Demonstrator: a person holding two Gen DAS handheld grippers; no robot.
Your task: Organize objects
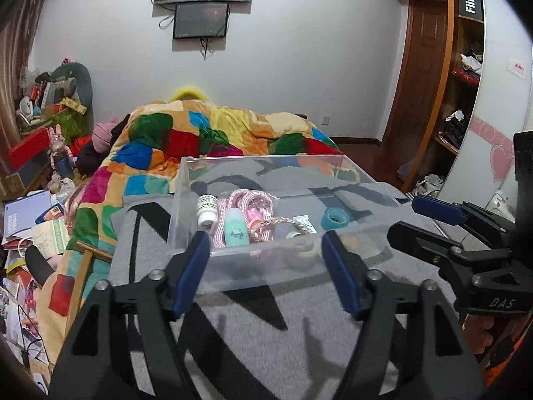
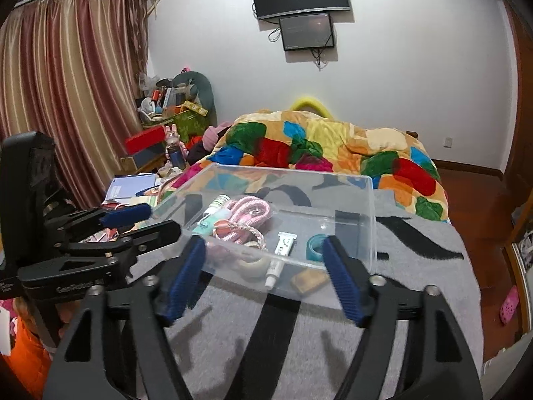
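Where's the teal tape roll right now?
Inside the clear bin, right-hand end: the teal tape roll stands by the front wall in the right wrist view, just right of the white tube.

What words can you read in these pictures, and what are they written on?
"FiiO": white letters on a black box on the wooden shelf.
"DAS": on the right gripper, seen from the left wrist.
"GenRobot", roughly: on the left gripper; its ending is blurred.
Too small or blurred: white bottle label, white tube, red-and-white wall sign.
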